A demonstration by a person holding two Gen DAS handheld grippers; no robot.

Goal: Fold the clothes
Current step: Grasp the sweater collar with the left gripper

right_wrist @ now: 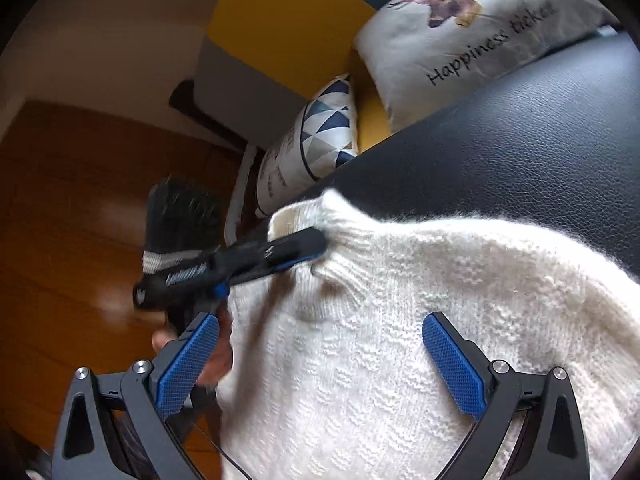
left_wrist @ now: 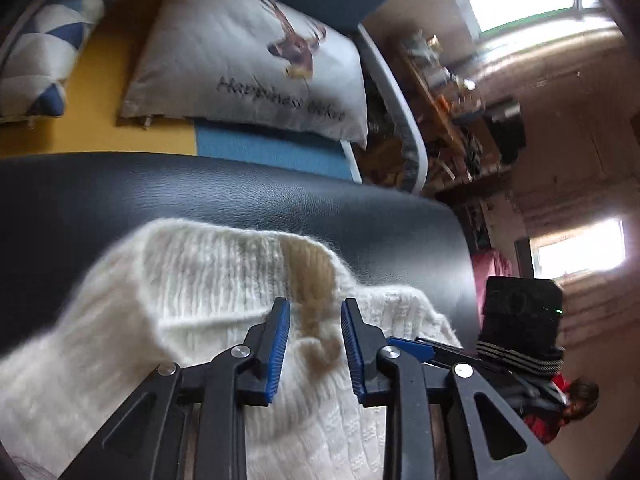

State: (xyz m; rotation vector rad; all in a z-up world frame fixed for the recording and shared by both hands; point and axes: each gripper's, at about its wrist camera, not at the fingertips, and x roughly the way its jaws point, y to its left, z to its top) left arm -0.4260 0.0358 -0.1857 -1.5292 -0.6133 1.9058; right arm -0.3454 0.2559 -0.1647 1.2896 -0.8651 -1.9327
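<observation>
A fluffy white knit sweater (left_wrist: 192, 292) with a tan patch (left_wrist: 312, 272) lies on a black leather surface (left_wrist: 240, 188). My left gripper (left_wrist: 315, 303) has its blue pads close together, pinching a bunched ridge of the sweater along the tan patch. In the right wrist view the left gripper (right_wrist: 296, 248) shows side-on at the sweater's ribbed edge (right_wrist: 340, 268), held by a hand in a black striped sleeve (right_wrist: 180, 224). My right gripper (right_wrist: 320, 320) stands wide open just above the sweater (right_wrist: 400, 360), with nothing held. One of its blue fingers (left_wrist: 410, 346) shows beside the left gripper.
Behind the leather surface are a deer-print cushion (left_wrist: 248, 60) and a blue-triangle cushion (right_wrist: 316, 140) on a yellow and blue sofa (right_wrist: 280, 20). Wooden floor (right_wrist: 80, 220) lies past the surface's left edge. A cluttered shelf (left_wrist: 448, 112) and a person in red (left_wrist: 560, 408) are to the right.
</observation>
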